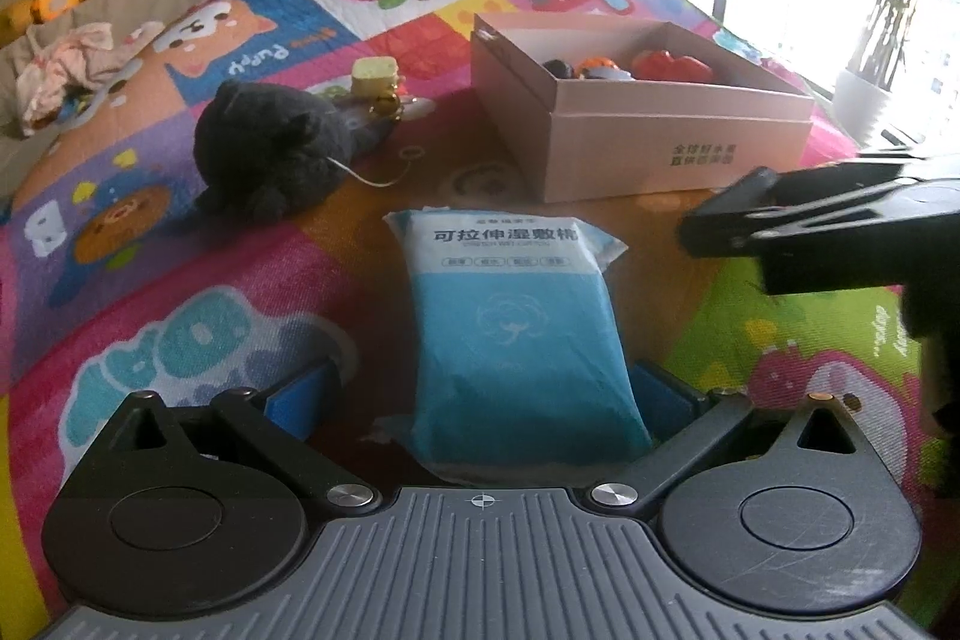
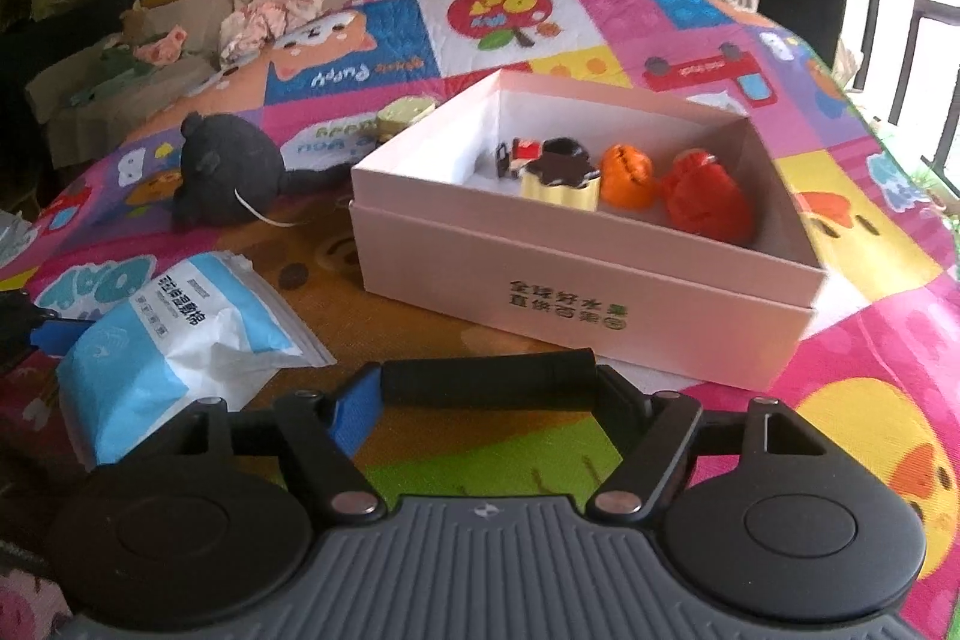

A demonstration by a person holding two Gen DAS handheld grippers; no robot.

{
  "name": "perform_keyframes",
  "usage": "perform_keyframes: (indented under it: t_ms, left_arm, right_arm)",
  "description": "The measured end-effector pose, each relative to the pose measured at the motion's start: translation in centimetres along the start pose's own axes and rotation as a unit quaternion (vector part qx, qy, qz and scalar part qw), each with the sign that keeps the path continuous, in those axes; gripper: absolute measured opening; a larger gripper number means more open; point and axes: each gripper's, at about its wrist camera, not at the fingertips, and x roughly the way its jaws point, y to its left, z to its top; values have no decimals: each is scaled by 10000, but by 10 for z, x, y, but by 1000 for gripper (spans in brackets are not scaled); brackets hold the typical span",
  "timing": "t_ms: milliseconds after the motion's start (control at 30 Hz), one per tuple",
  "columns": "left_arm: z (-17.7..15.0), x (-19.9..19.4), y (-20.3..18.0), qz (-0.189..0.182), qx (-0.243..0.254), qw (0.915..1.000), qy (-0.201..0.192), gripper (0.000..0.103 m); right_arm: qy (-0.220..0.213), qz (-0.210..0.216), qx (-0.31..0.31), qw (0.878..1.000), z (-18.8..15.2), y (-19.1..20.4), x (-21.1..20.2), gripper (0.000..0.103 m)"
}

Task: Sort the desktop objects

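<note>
A: Low in the centre of the left wrist view, between the left tongs (image 1: 480,394): the blue-and-white soft plastic pack of wet cotton (image 1: 510,316), lying lengthwise on the bright patchwork-covered surface (image 1: 180,280). Spread wide, those tongs. Right pad seemingly touching the pack, left pad (image 1: 300,400) clearly apart.

B: Then centre first. Slide left a little so that both pads meet the pack together. Close slowly; probably squashy, so grip low and across the thick middle, not the crimped edge.

A: And the right tongs (image 2: 489,388)?

B: Busy already, clamped end to end on a black matte cylinder (image 2: 486,376), bottom centre of the right wrist view. Keep level to avoid rolling it out.

A: Destination?

B: Most likely the pale pink cardboard box (image 2: 600,304), centre right of that view, with orange and red toys already inside. Lift the pack straight up, clear the near wall, lower into the bare left corner. Mind the other tongs when crossing.
</note>
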Motion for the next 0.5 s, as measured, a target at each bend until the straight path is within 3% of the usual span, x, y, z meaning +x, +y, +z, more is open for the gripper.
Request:
perform_keyframes:
  t_ms: [67, 167, 267, 367, 400, 467, 500]
  left_arm:
    - [0, -4, 2, -17, -83, 10000, -24, 103]
    - [4, -16, 1, -338, -227, 9989, -252, 103]
    - [12, -15, -10, -112, 18, 9994, -313, 103]
    - [18, -1, -15, -5, 58, 9999, -105, 103]
    - [19, 3, -15, 0, 54, 10000, -54, 100]
    - [20, 8, -17, 20, 71, 10000, 32, 82]
    - [20, 9, -18, 43, 58, 9999, 77, 81]
  right_arm:
    - [-33, -108, 40, 9999, -5, -4, -10, 75]
    - [-95, -314, -25, 9995, -20, -10, -27, 75]
    - [23, -345, 26, 9994, -33, -16, -36, 75]
    - [116, -363, 194, 9991, -41, -22, -39, 75]
    - [94, -379, 254, 9989, -42, -24, -40, 75]
    - [83, -385, 312, 9987, -42, -25, -40, 75]
    - [119, -378, 298, 9988, -42, -25, -39, 75]
